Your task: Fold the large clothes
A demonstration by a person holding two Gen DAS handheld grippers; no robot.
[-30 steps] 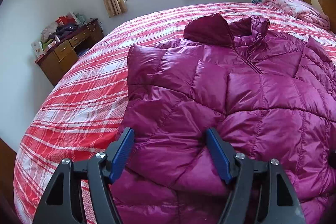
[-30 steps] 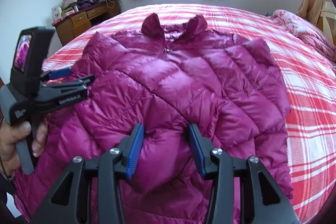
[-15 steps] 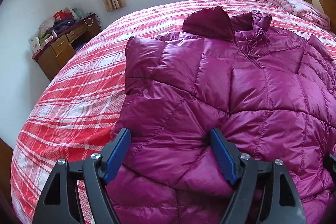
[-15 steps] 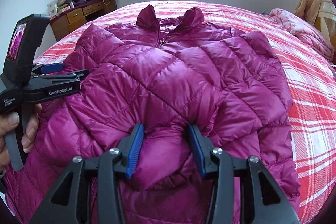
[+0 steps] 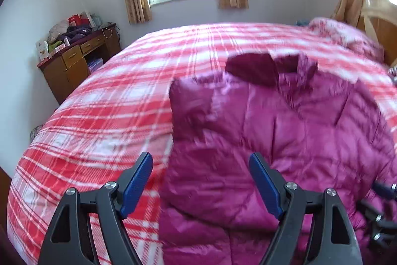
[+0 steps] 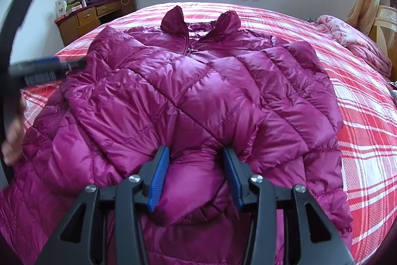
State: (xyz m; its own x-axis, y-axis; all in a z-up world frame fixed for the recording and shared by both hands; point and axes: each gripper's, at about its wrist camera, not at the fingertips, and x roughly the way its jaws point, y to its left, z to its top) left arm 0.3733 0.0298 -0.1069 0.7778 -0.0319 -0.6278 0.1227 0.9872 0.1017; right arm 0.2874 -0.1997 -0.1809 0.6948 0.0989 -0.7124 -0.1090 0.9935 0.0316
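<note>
The magenta down jacket (image 6: 198, 91) lies front up on the plaid bed (image 6: 359, 116), both sleeves folded across its front. The right tongs (image 6: 196, 165) pinch a sleeve cuff, pinning the fold. The left tongs (image 5: 201, 185), spread, have just been opening, releasing the jacket's left edge

free: bedspread (image 5: 104, 116) left of jacket (image 5: 285, 128) | obstacle: desk (image 5: 74, 61)

Jacket (image 6: 198, 96) on bed (image 6: 367, 116)
</note>
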